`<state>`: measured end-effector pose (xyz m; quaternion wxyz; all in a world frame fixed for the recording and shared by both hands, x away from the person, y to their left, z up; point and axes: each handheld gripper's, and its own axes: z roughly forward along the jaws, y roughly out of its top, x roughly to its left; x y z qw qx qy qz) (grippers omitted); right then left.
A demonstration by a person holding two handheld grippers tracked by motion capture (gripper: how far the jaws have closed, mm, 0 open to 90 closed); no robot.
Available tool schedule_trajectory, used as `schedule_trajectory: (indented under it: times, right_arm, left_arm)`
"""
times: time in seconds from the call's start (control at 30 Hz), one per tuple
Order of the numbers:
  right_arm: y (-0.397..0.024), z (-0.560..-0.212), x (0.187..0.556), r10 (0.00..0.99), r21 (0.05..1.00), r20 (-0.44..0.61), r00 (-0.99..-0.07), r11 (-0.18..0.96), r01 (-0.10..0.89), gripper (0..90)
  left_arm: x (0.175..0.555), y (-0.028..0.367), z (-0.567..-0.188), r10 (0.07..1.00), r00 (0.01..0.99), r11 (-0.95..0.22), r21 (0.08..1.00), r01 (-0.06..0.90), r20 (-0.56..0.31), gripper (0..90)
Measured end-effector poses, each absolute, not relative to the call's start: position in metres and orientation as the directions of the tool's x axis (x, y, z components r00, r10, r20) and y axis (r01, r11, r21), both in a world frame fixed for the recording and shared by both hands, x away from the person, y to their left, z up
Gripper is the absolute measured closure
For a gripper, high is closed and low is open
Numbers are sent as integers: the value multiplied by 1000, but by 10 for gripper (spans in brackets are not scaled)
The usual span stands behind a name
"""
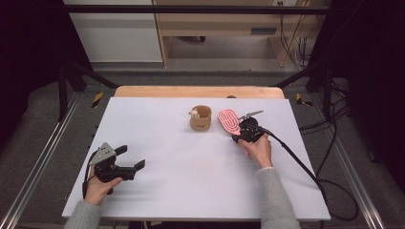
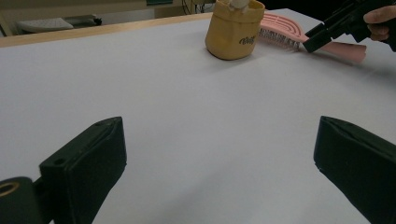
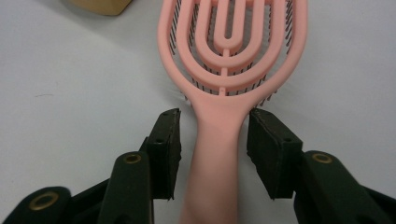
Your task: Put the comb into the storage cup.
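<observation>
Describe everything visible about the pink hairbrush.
The pink hairbrush looks like matte plastic, with an oval head of nested open loops and dark bristles underneath. It lies flat on the white table, bristles down, just right of the tan cup. Its plain handle points toward the person and sits between the jaws of the right gripper, which straddle it with narrow gaps either side, not yet pressing.

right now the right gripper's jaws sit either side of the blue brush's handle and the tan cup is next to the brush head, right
Not quite: the brush is pink, not blue, as the right gripper view shows. The rest holds: the right gripper has its jaws either side of the handle, with small gaps, and the tan cup stands beside the brush head.
</observation>
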<state>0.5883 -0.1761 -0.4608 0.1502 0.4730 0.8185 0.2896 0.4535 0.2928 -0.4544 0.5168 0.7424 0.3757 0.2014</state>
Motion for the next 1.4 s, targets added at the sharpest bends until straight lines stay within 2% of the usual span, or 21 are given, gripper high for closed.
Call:
schedule_trajectory:
  times: [0.47,1.4]
  right_arm:
    - [-176,-463,589,867,604,26,-497,382,700,675]
    - [-176,-463,589,889,592,72,-452,327,737,699]
  left_arm:
    - [453,293,-454,766,637,-184,919,349,-88,23]
    - [453,293,-454,766,636,-183,919,350,-89,23]
